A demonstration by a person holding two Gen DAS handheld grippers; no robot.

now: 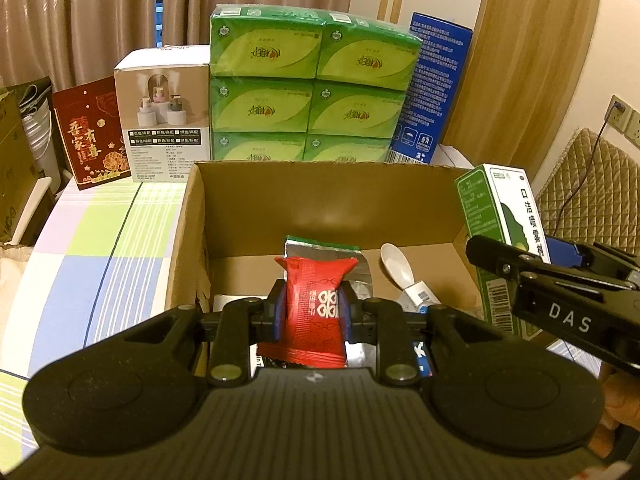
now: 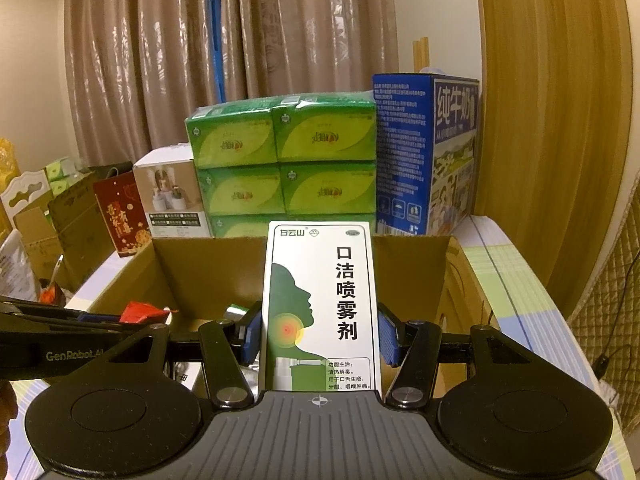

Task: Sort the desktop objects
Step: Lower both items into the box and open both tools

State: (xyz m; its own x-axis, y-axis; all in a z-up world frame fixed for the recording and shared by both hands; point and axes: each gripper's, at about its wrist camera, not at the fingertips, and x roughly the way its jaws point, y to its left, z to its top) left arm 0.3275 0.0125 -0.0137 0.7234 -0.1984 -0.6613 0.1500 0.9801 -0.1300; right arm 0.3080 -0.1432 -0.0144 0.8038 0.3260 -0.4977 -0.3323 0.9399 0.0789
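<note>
Both the left gripper (image 1: 313, 312) and the right gripper (image 2: 320, 334) are matte black, with blue finger pads (image 2: 387, 334), round silver pivot screws, ribbed grey housings.

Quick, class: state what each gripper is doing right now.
Left gripper: closed on the red snack packet.
Right gripper: closed on the white-and-green spray box.

Readable stuff: the spray box (image 2: 320, 304) clamped between the right gripper (image 2: 320, 336)'s fingers says 白云山 up top and 口洁喷雾剂 down the front. Blue milk carton (image 2: 428, 152) far ahead, right of it: 纯牛奶. Red bag (image 1: 94, 132) ahead-left of the left gripper (image 1: 314, 312): 吾家有喜. The grippers' bodies read "DAS" and "GenRobot.AI".
</note>
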